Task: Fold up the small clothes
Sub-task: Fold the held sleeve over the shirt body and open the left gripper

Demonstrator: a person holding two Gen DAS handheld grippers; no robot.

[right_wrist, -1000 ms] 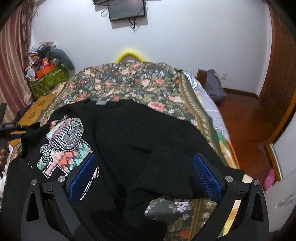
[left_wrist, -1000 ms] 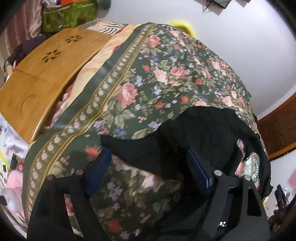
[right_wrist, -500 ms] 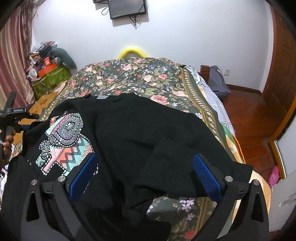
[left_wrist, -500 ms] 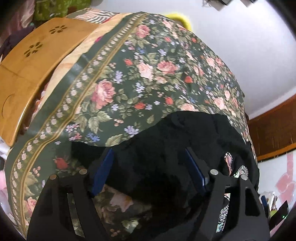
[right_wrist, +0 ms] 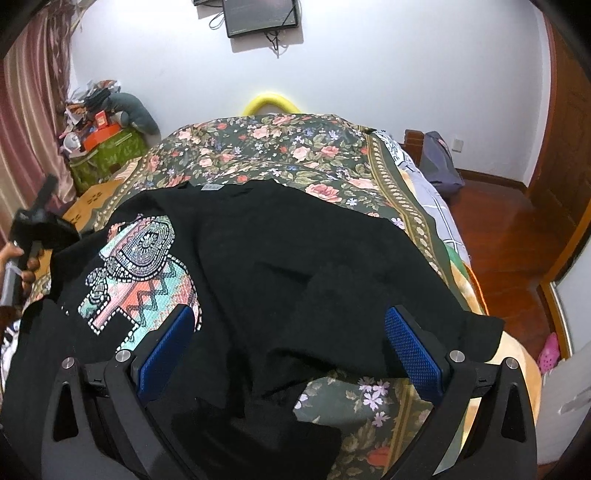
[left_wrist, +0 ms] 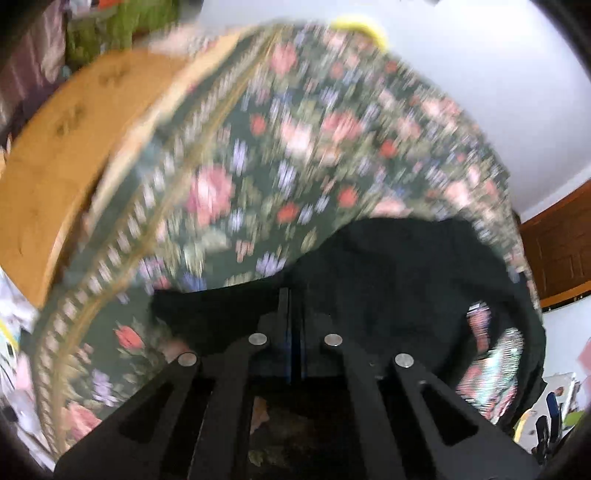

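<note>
Gripping black shirt [right_wrist: 295, 258] edge, left gripper [left_wrist: 291, 306]; right gripper [right_wrist: 288, 343] agape.

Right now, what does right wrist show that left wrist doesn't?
Right wrist only: the wall monitor, the whole elephant print, the open right gripper over the shirt, and the left gripper seen from outside, gripping the shirt's edge.

Left wrist only (blurred): the wooden board beside the bed, and its own jaws shut on black fabric.

Both: the black shirt, floral bedspread, yellow ring.
</note>
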